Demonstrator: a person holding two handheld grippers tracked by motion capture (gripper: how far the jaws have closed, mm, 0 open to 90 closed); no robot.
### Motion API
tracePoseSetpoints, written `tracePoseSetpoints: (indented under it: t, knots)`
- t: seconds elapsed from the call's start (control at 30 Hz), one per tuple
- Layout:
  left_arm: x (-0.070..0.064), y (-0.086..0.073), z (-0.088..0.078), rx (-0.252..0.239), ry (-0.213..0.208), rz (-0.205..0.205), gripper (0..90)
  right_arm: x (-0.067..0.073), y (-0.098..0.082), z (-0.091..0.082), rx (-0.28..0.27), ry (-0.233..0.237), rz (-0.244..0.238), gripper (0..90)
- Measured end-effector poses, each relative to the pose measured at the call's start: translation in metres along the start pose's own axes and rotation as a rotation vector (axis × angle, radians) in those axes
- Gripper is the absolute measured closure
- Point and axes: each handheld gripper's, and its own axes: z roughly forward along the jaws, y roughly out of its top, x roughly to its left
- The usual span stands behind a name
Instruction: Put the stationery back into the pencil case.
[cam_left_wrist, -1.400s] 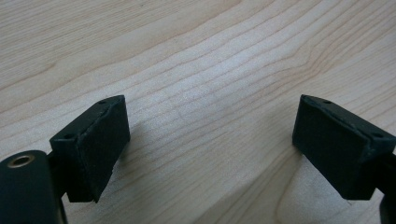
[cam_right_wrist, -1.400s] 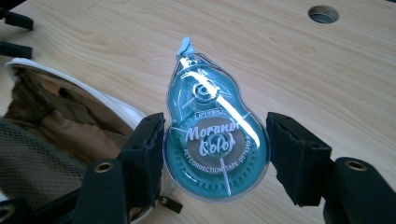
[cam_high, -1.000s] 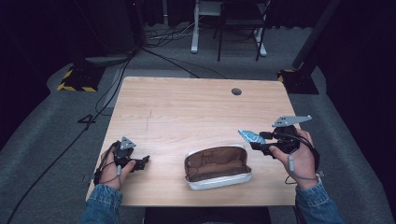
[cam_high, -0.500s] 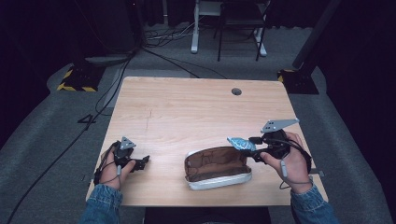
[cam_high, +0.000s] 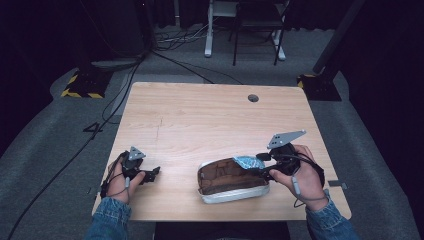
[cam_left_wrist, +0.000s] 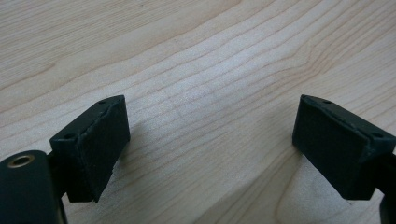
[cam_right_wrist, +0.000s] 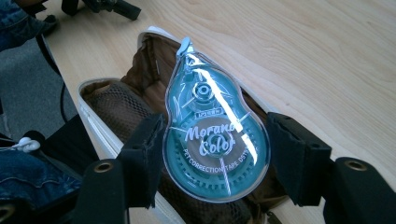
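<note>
One item, a teal correction tape dispenser (cam_right_wrist: 215, 140), is clamped flat between the right tool's (cam_high: 259, 165) jaws and hangs over the near end of the open brown pencil case (cam_high: 231, 181), whose mesh-lined inside lies just below and ahead of that tool. The pickup looks done; what's left is lowering, letting go inside and probably zipping up. Left tool (cam_high: 153, 173) rests on the tabletop (cam_high: 200, 120), well apart from the case, jaws wide, nothing between them.

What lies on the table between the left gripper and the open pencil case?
Nothing: in the high view, bare wood separates the left gripper from the pencil case. The left gripper view shows plain table between its open jaws.
</note>
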Motion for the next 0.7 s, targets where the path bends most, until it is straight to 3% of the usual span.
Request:
tracePoseSetpoints:
  t: [0.7]
  knots:
    - [0.000,0.000,0.000,-0.001,0.000,0.001,11.2,0.011,0.002,0.030,0.112,0.070,-0.048,39.4]
